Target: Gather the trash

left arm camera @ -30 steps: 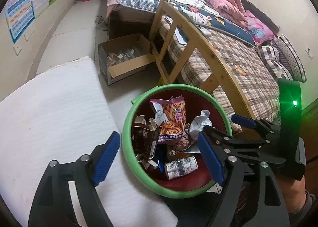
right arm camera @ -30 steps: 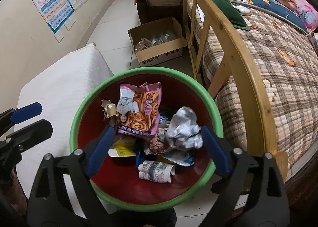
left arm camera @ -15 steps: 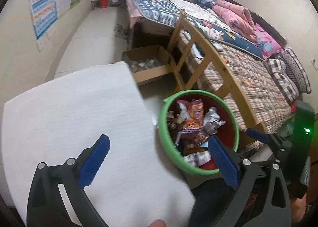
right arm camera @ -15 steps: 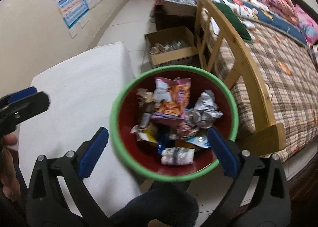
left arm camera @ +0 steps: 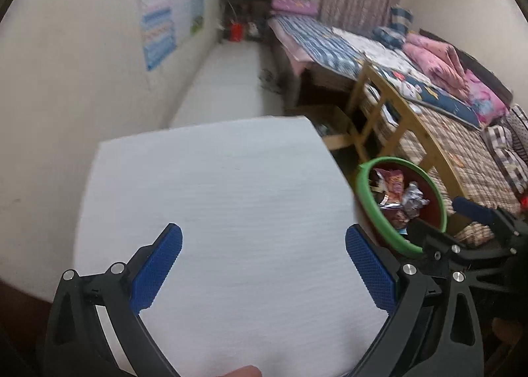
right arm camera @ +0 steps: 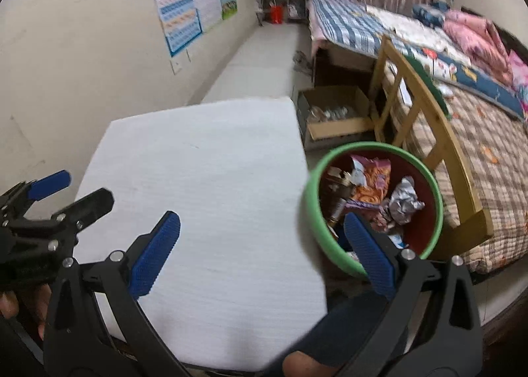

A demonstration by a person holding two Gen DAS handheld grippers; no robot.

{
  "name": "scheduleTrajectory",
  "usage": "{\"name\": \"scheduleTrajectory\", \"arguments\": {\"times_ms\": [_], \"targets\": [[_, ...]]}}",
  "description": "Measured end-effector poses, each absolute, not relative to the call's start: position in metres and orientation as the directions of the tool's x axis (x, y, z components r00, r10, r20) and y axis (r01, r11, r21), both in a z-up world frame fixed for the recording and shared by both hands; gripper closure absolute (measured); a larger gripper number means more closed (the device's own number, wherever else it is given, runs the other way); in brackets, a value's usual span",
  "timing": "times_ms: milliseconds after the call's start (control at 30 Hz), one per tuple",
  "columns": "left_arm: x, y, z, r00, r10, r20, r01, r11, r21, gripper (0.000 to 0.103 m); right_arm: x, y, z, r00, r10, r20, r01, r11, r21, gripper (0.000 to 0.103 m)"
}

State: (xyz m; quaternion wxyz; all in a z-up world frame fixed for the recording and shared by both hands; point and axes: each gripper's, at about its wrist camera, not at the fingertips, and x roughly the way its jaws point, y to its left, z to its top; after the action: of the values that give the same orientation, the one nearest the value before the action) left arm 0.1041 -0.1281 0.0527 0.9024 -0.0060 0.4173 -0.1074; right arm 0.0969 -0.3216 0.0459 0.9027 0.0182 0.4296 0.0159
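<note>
Trash bin (right arm camera: 312,212), green-rimmed, red inside: seen at right of frame, between white table (right arm camera: 204,185) and wooden bed frame (right arm camera: 439,146); filled with wrappers (right arm camera: 371,179) and crumpled foil (right arm camera: 404,200). Left gripper (left arm camera: 264,266): jaws spread wide, nothing held, over the table. Right gripper (right arm camera: 262,250): likewise agape, empty.

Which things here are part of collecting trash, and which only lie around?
For the job: round green-rimmed red bin; orange snack wrapper; crumpled silver foil.

Lying about: open cardboard box; wooden bed frame; blue wall poster.
</note>
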Motion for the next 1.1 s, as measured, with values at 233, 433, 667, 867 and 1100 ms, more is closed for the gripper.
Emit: {"name": "scheduleTrajectory", "arguments": {"times_ms": [233, 433, 667, 867, 1100], "targets": [[0.051, -0.074, 0.074, 0.758, -0.096, -0.645, 0.068, 0.995, -0.067, 0.008, 0.073, -0.272, 0.054, 0.679, 0.068, -0.731, -0.047, 0.998, 0.050, 0.005], [0.028, -0.037, 0.075, 0.768, -0.052, -0.639, 0.003, 0.997, -0.077, 0.008, 0.057, -0.248, 0.058, 0.708, 0.091, -0.700, -0.070, 0.996, 0.058, 0.005], [0.004, -0.005, 0.067, 0.757, -0.047, -0.652, -0.036, 0.993, -0.114, 0.008, 0.038, -0.237, 0.060, 0.731, 0.103, -0.675, -0.079, 0.995, 0.066, 0.005], [-0.017, 0.002, 0.062, 0.771, -0.024, -0.637, -0.063, 0.992, -0.113, 0.008, 0.019, -0.229, 0.057, 0.737, 0.110, -0.667, -0.087, 0.994, 0.069, 0.005], [-0.032, 0.005, 0.064, 0.786, 0.017, -0.618, -0.086, 0.993, -0.083, 0.008, -0.001, -0.225, 0.064, 0.767, 0.122, -0.629, -0.100, 0.993, 0.070, 0.005]]}}
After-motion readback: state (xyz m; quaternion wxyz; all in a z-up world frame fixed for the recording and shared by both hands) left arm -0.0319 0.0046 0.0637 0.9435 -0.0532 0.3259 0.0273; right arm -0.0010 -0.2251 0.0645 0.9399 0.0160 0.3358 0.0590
